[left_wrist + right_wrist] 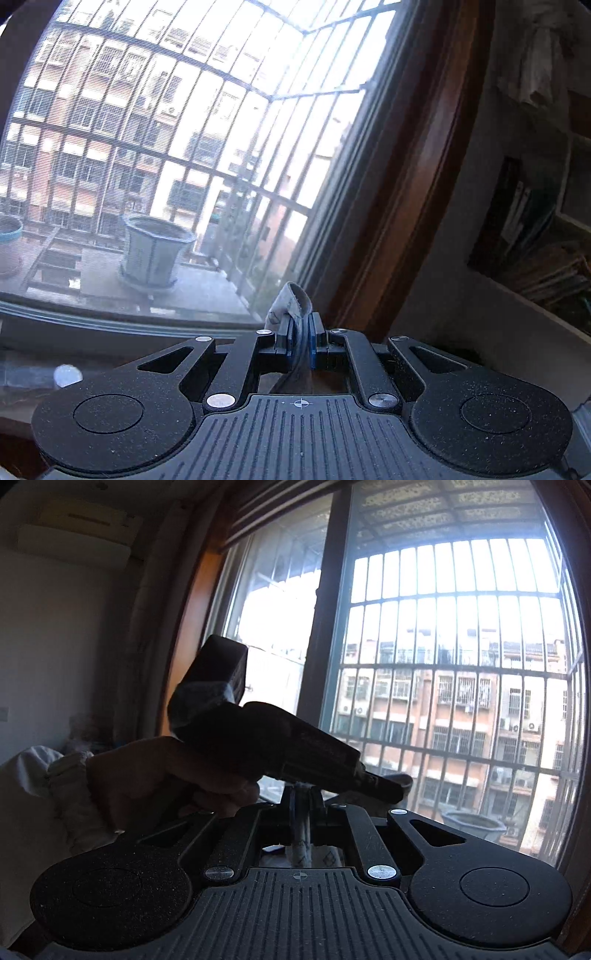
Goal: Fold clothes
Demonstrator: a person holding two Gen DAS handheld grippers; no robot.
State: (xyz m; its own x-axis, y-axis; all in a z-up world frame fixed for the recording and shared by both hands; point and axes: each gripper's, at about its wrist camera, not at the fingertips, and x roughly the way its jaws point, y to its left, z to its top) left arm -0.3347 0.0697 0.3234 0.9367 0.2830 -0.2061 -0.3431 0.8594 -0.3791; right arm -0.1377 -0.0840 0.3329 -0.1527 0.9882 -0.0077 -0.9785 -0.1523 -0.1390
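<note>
My left gripper [301, 325] is shut on a fold of pale grey cloth [291, 301] whose edge sticks up past the fingertips; it is raised and faces the window. My right gripper [303, 797] is shut on a strip of pale patterned cloth [301, 843] that runs down between the fingers. In the right wrist view the left gripper's dark body [280, 738] and the hand holding it [155, 771] cross just ahead of my right fingertips. The rest of the garment hangs out of sight below both cameras.
A barred window [184, 147] fills the left wrist view, with grey plant pots [153, 251] on the balcony outside. A brown wooden frame [424, 184] and a bookshelf [535, 236] stand at the right. The right wrist view shows an air conditioner [74, 528] and white bedding [33, 775] at left.
</note>
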